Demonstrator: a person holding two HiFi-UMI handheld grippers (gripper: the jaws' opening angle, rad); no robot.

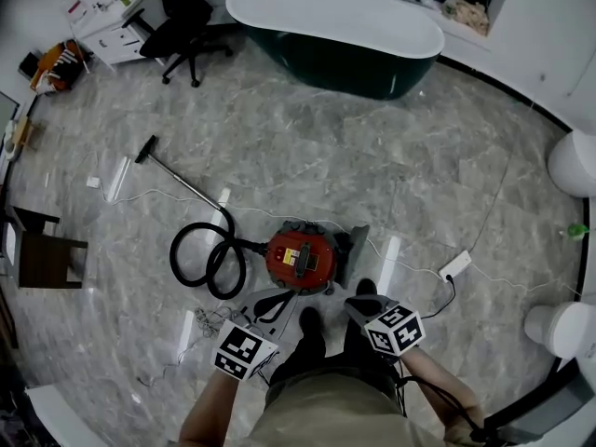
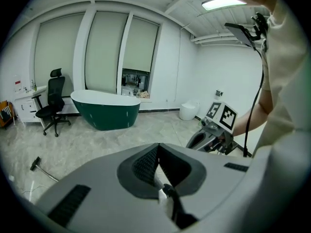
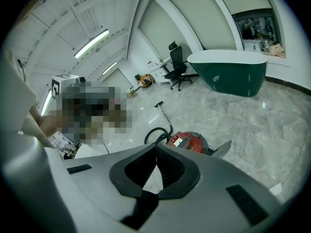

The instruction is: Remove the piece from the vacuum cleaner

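Left claw [image 1: 277,298] [image 2: 158,145]: is hovering over the floor with its two jaws pressed together at the tips, gripping nothing; only bare floor is showing through the gap behind the tips.
Right claw [image 1: 356,304] [image 3: 156,147]: is hanging beside the left claw, tilted downward, with its jaws also closed together and empty.
Vacuum cleaner [image 1: 301,257] [image 3: 187,142]: is sitting on the floor just ahead of both claws and below them, roughly between the lines they are pointing along; neither claw is touching its round red canister.
Grey piece [image 1: 353,248] [image 3: 221,149]: is standing upright just beside the canister, on the right claw's side; whether it is attached cannot be told.
Hose [image 1: 200,259]: is coiling in black loops off the canister, ahead of the left claw and further out to its side.
Wand [image 1: 184,181]: is stretching away from the hose, well beyond the left claw, ending in a dark floor head.
Power strip [image 1: 454,266]: is lying out to the right claw's side, with a white cord running across the floor.
Floor [image 1: 372,156]: is spreading as grey marbled tile under everything.
Bathtub [image 1: 335,26] [image 2: 104,109] [image 3: 228,72]: is standing dark green with a white rim, far ahead of both claws.
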